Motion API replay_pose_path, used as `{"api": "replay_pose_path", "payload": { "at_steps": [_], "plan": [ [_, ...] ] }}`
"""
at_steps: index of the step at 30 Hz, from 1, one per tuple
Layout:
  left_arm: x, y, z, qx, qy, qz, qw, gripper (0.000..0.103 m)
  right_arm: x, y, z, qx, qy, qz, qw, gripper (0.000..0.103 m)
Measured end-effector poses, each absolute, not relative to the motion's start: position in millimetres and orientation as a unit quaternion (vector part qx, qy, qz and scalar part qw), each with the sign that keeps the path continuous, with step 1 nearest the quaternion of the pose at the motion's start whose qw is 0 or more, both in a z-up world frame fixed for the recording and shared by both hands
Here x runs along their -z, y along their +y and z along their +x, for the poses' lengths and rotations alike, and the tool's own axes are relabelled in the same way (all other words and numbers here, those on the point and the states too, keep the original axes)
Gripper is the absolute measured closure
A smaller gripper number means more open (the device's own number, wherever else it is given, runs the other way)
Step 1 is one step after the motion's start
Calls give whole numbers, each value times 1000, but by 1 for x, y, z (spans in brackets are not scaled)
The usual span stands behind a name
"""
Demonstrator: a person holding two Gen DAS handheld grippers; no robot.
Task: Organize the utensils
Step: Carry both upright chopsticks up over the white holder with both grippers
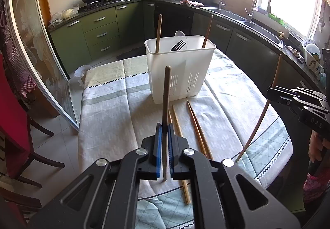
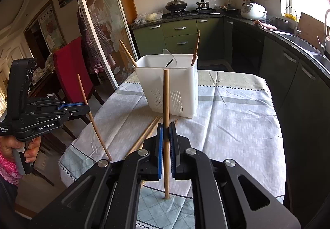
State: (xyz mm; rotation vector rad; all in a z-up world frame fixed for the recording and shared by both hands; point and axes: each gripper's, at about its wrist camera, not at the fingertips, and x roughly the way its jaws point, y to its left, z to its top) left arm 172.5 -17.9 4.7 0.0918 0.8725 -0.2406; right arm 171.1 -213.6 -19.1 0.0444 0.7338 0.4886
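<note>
The left gripper (image 1: 164,126) is clamped on a dark chopstick (image 1: 165,105), which stands nearly upright between the blue pads (image 1: 158,146), its lower tip just above or on the cloth (image 1: 115,109). The right gripper (image 2: 166,126) is likewise closed on a light chopstick (image 2: 166,105), also close to upright, with its lower end at the near edge of the counter (image 2: 276,146); whether that tip touches the cloth cannot be told from here. In the left wrist view the right gripper shows at the right edge, its chopstick slanting down toward the near right corner.

Just beyond both grippers, loose chopsticks (image 1: 198,126) lie flat on the cloth, running from the near edge toward the bin (image 1: 179,76). The white slotted bin stands upright around the middle of the counter, nearer its far edge. Inside it a chopstick (image 1: 158,33) leans at the left end, another (image 1: 207,32) at the right end, and a black fork (image 1: 178,45) with a clear spoon (image 1: 181,36) sits between them.

A hand (image 2: 12,146) holds the left gripper's handle off the counter's left side.
</note>
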Motion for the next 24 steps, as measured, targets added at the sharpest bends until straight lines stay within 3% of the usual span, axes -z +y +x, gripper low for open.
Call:
{"api": "replay_pose_path", "payload": {
  "at_steps": [15, 24],
  "plan": [
    [-23, -24, 172, 127, 403, 42, 905, 97, 9, -210, 172, -246, 345, 17, 906, 96],
    [-74, -38, 177, 152, 367, 36, 917, 97, -36, -212, 184, -255, 315, 24, 914, 96]
  ]
}}
